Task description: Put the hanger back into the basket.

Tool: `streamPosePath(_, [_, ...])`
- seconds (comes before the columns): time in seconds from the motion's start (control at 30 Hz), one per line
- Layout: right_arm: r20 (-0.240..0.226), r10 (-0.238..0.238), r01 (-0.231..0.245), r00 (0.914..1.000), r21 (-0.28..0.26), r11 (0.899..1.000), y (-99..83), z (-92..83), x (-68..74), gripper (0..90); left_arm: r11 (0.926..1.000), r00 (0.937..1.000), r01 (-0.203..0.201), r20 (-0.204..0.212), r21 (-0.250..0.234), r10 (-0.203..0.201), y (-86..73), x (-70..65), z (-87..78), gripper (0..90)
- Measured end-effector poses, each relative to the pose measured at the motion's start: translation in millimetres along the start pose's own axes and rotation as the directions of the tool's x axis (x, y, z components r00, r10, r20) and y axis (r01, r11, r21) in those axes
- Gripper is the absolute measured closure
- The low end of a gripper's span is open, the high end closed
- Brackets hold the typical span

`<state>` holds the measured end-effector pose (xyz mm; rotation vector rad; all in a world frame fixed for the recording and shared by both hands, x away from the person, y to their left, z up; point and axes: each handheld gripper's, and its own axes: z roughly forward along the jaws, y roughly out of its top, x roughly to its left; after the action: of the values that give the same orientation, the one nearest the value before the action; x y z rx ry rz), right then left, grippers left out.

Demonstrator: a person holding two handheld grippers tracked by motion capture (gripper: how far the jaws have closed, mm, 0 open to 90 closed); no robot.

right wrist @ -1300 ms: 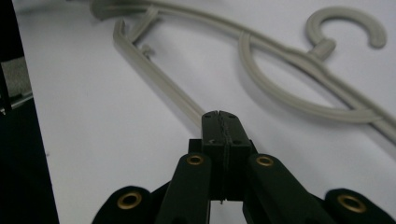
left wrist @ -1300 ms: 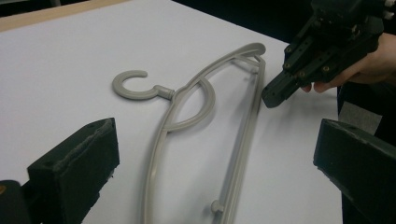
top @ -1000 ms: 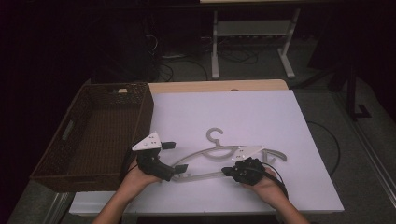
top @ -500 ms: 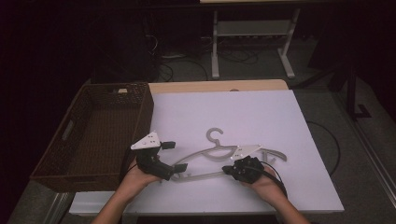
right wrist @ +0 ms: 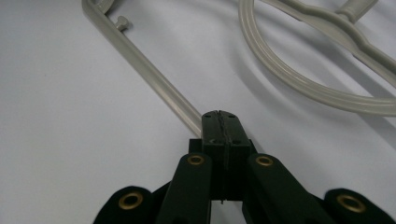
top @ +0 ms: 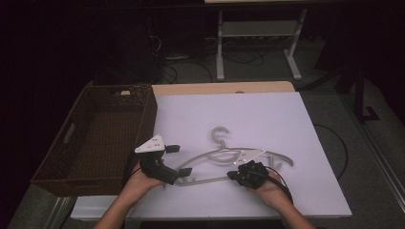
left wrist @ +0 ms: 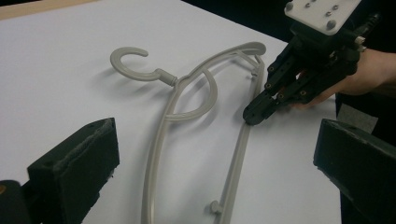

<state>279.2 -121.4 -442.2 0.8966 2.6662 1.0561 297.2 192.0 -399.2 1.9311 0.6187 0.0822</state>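
a grey plastic hanger (top: 229, 160) is seen lying flat on a white bench (top: 296, 124), its hook pointed away from the person, with a brown wicker basket (top: 71, 143) standing at the bench's left edge. the right gripper (top: 237, 175) is held low at the hanger's lower bar, and in the right gripper view its fingers (right wrist: 219, 122) are seen pressed together on that bar, so the hanger is gripped there. the left gripper (top: 184, 172) is held at the hanger's left end; in the left gripper view its two fingers (left wrist: 77, 163) are spread wide, with the hanger's left arm and bar lying between them and untouched. the work is judged to be at an early stage: one grip is made, the second is not yet closed, and the hanger is not yet lifted from the bench. the basket is seen empty, well apart from the hanger.
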Motion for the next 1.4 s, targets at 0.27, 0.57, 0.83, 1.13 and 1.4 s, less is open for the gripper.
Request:
streamPosePath(0.27, [0.002,-0.001,0.001,1.0,0.003,1.0,0.2,0.1,0.1,89.7,0.9992,0.9996,-0.017,-0.024,0.036,0.017,3.6,3.1,9.1,0.0])
streamPosePath(0.57, [-0.006,0.011,-0.011,0.9999,0.005,1.0,0.1,-0.1,-0.9,89.8,0.9932,0.9994,-0.033,-0.008,0.112,0.034,15.8,11.5,35.4,0.0])
streamPosePath(0.83, [-0.007,0.012,-0.012,0.9999,0.007,1.0,0.2,-0.2,-1.1,89.7,0.9815,0.997,-0.06,-0.037,0.182,0.067,21.9,22.6,56.2,5.7])
streamPosePath(1.13, [-0.008,0.013,-0.013,0.9999,0.008,1.0,0.2,-0.4,-1.3,89.7,0.9554,0.9924,-0.106,-0.031,0.275,0.119,17.6,31.2,77.3,24.2])
streamPosePath(1.4, [-0.009,0.015,-0.015,0.9998,0.008,1.0,-0.1,-0.6,-1.6,89.7,0.9321,0.9865,-0.141,-0.032,0.334,0.16,13.0,31.2,92.6,41.1])
